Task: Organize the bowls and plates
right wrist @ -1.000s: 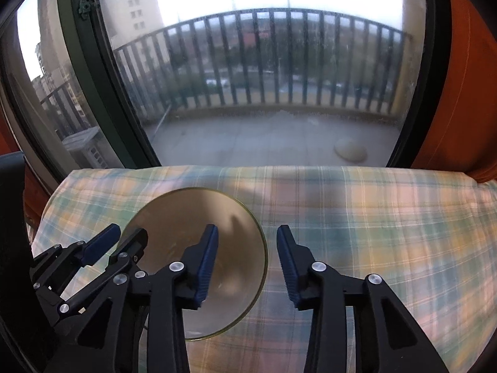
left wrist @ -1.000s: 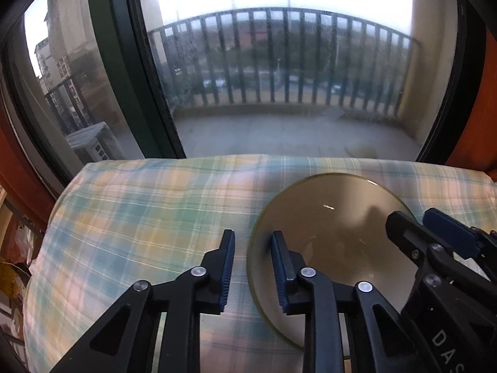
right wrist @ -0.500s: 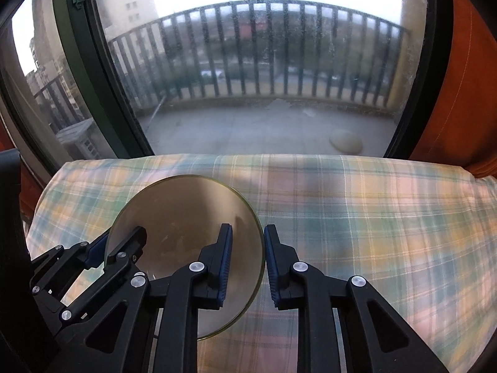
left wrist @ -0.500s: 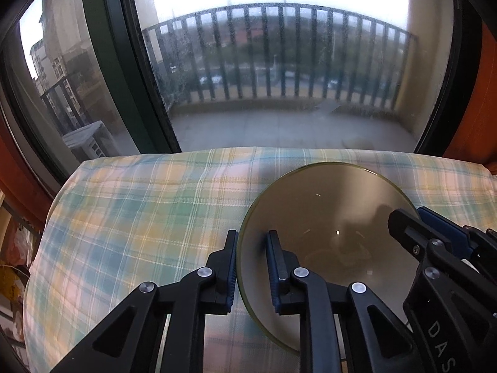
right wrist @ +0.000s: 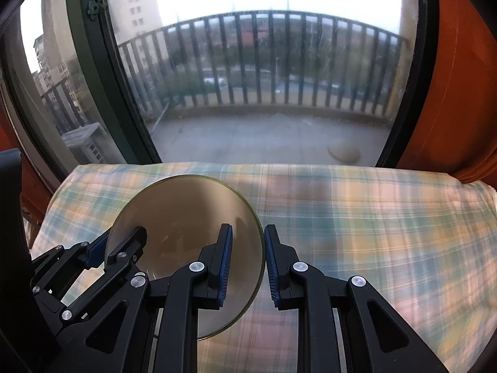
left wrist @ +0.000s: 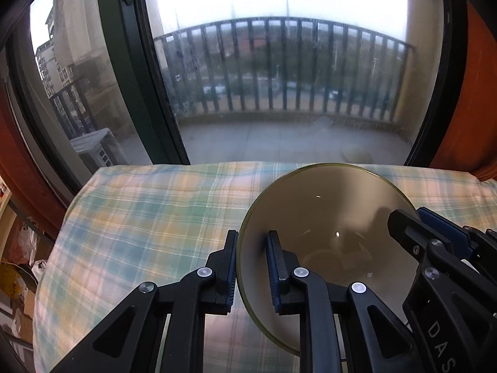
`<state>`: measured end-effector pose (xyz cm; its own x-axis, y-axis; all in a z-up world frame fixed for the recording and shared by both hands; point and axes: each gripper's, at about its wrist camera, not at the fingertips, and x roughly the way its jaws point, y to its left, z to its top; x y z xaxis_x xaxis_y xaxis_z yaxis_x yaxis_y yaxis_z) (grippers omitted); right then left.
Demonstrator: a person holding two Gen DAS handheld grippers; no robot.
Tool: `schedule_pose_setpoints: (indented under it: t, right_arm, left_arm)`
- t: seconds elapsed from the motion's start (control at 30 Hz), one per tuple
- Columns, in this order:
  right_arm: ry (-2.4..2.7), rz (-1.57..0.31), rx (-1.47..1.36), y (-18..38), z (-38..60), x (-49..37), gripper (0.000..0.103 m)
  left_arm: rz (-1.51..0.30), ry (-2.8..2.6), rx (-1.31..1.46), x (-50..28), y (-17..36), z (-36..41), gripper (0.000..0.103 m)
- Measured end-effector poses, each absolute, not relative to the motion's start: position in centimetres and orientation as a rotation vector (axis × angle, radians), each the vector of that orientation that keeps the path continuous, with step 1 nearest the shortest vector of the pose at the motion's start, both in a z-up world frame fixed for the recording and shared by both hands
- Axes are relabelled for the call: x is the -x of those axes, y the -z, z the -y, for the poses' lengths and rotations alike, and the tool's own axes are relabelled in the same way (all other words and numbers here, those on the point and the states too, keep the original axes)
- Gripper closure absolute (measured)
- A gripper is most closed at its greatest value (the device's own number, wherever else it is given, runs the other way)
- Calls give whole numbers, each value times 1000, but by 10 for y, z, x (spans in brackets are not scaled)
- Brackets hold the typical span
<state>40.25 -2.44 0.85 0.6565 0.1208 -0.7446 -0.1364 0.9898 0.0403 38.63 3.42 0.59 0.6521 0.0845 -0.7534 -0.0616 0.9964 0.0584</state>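
Note:
A round, smoky translucent glass plate (left wrist: 323,217) is held up above the plaid-covered table (left wrist: 149,211). My left gripper (left wrist: 251,267) is shut on the plate's left rim, one finger on each face. My right gripper (right wrist: 247,261) is shut on the plate's right rim (right wrist: 186,217) the same way. Each gripper shows in the other's view: the right one at the lower right of the left wrist view (left wrist: 435,248), the left one at the lower left of the right wrist view (right wrist: 102,255).
The table's far edge meets a large window with a dark green frame (left wrist: 133,71). Beyond it lie a balcony and railing (right wrist: 264,62). Orange curtains (right wrist: 459,93) hang at the right. Cluttered bags (left wrist: 18,264) sit past the table's left edge.
Both grippers closed from open onto the plate's opposite rims. The plate has come up off the cloth and sits higher in both views.

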Motion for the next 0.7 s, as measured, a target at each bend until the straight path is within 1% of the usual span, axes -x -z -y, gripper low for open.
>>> schedule_pose_setpoints:
  t: [0.33, 0.7]
  right_arm:
    - [-156, -785, 19, -46, 28, -359, 78]
    - [-159, -741, 16, -68, 39, -310, 78]
  left_arm:
    - [-795, -91, -33, -346, -41, -32, 88]
    - [-749, -90, -42, -293, -62, -29, 88]
